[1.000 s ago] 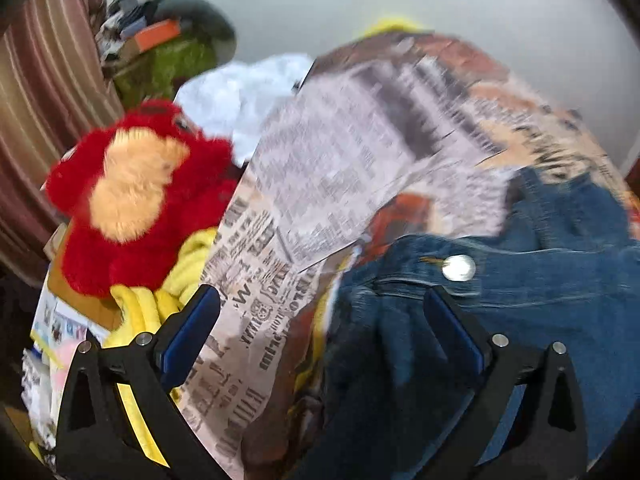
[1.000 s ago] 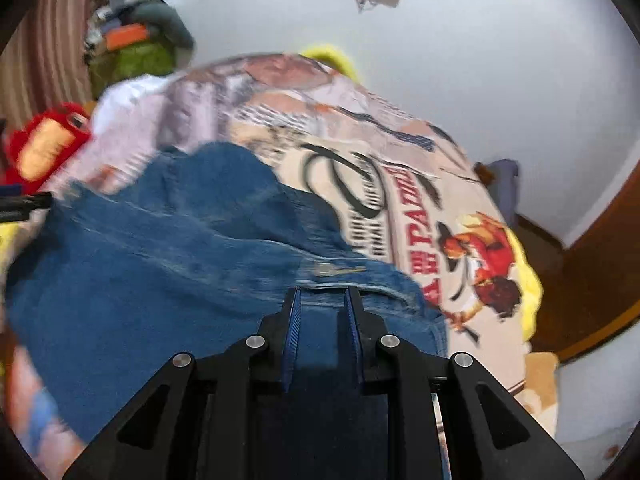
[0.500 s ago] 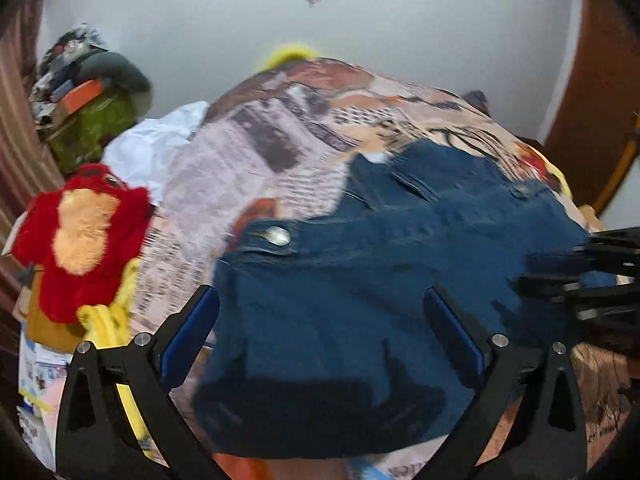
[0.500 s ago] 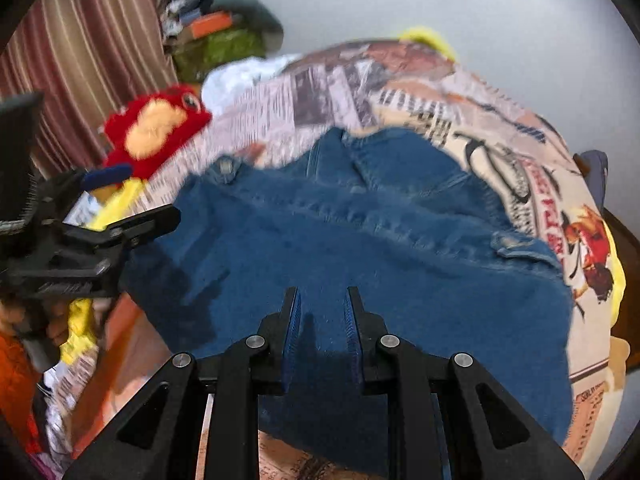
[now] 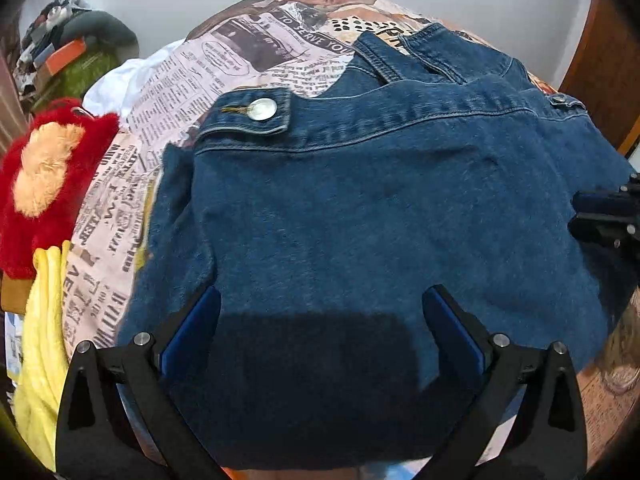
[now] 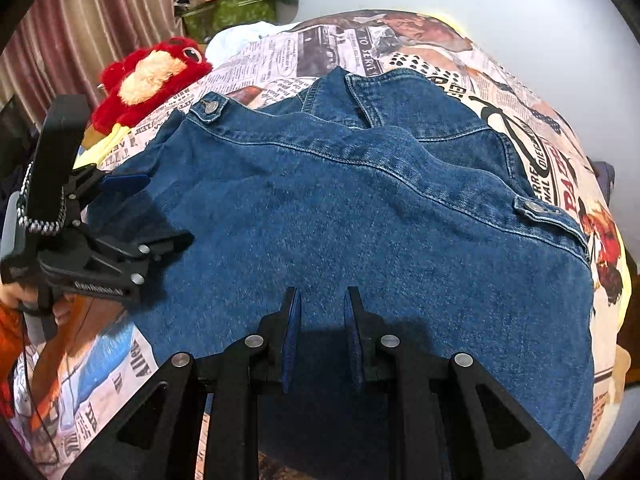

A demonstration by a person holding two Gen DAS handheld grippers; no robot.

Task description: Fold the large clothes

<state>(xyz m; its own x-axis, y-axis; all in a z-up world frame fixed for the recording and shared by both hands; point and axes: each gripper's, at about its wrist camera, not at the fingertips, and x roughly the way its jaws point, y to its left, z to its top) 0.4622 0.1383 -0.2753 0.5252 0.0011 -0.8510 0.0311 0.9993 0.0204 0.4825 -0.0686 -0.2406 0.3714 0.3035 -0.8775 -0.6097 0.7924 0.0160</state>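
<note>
A blue denim jacket (image 5: pixel 380 208) (image 6: pixel 360 208) lies spread back-up on the bed's newspaper-print cover (image 5: pixel 248 60), collar at the far side. My left gripper (image 5: pixel 320 296) (image 6: pixel 160 212) is open wide over the jacket's near left corner, with denim below its fingers. My right gripper (image 6: pixel 322 294) (image 5: pixel 592 216) is nearly closed at the near hem, and a fold of denim runs between its blue pads (image 6: pixel 290 336). A metal button (image 5: pixel 262 109) shows on the left waist tab.
A red plush toy (image 5: pixel 44 176) (image 6: pixel 148 76) and yellow cloth (image 5: pixel 40 340) lie at the bed's left edge. White cloth (image 5: pixel 120 80) and a cluttered pile (image 5: pixel 80 68) sit behind them. A striped curtain (image 6: pixel 100 12) hangs left, and a wooden door (image 5: pixel 600 60) stands right.
The jacket went from bunched and raised to spread flat on the bed. Both grippers came down toward it. The left one swung from the plush toy side to over the denim.
</note>
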